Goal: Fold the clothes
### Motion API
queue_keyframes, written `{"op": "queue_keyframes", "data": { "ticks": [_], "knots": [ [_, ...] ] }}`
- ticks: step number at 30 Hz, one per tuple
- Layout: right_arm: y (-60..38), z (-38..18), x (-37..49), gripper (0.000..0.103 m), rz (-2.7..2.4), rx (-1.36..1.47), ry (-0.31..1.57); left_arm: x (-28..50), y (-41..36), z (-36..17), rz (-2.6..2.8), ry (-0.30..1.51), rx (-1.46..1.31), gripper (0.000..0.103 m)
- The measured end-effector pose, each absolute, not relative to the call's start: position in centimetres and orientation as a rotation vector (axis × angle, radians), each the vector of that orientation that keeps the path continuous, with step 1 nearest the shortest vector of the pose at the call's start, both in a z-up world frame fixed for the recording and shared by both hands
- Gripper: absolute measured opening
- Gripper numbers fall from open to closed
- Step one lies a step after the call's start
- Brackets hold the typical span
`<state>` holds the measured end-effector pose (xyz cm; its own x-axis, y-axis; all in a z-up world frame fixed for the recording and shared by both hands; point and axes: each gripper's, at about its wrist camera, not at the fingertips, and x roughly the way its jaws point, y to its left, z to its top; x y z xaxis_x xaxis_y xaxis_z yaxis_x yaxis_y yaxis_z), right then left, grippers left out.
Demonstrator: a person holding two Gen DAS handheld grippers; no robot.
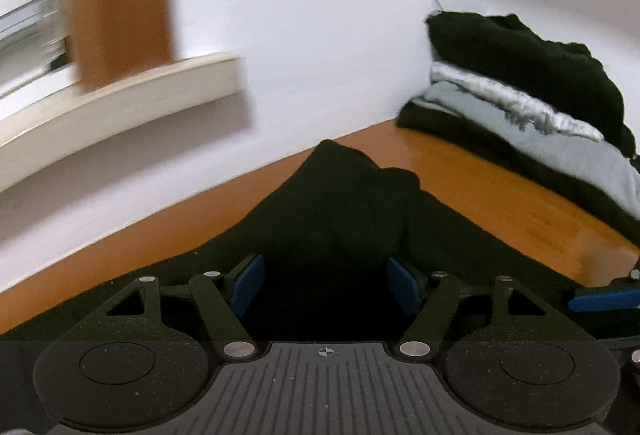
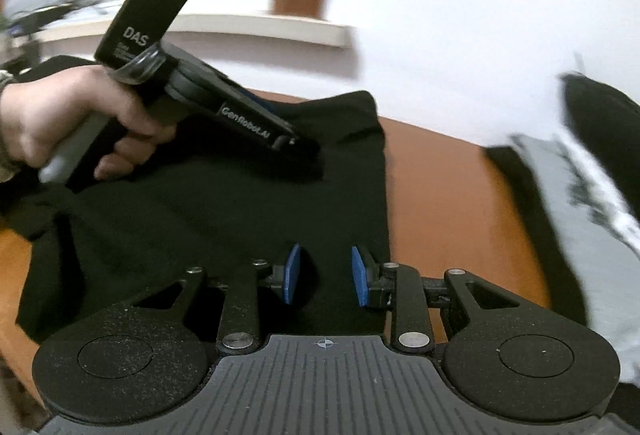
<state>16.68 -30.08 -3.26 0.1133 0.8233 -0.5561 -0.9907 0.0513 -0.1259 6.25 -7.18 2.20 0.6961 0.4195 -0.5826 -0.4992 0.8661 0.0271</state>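
Cloth, a black garment [image 2: 224,219], lay spread on the bench [image 2: 448,195] near its back edge. Left gripper [image 1: 326,285] stood wide over a raised fold; right gripper [image 2: 325,275] gaped narrower above the garment's right edge.

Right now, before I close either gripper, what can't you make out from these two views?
- Left gripper fingertips: right wrist view, lost against the black garment.
- Garment's type and near edge: both views, behind gripper bodies.
- Folded stack: cut by the right edge, blurred in the right wrist view.
- Right gripper: open; cloth contact unclear.
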Motion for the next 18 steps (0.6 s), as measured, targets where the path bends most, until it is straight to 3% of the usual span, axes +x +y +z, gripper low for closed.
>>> {"op": "queue_keyframes", "data": {
  "ticks": [4, 6, 9, 12, 18],
  "knots": [
    [-30.9, -3.5, 18.6, 0.029, 1.432, -0.484, 0.407, 7.5, -7.5, 2.1, 0.485, 0.621, -0.136, 0.086],
    [-30.7, -3.4, 18.1, 0.029, 1.424, -0.485, 0.393, 7.0, -7.4, 2.2, 0.471, 0.609, -0.155, 0.103],
    [-30.4, -3.2, 17.1, 0.033, 1.398, -0.51, 0.369, 4.3, -7.1, 3.4, 0.474, 0.578, -0.178, 0.103],
    [-30.6, -2.1, 15.6, 0.053, 1.344, -0.537, 0.317, -0.1, -6.4, 5.2, 0.478, 0.55, -0.178, 0.103],
    [-28.4, 0.3, 10.1, 0.061, 1.47, -0.484, 0.296, -10.1, -2.7, 8.4, 0.544, 0.562, -0.122, 0.103]
  ]
}}
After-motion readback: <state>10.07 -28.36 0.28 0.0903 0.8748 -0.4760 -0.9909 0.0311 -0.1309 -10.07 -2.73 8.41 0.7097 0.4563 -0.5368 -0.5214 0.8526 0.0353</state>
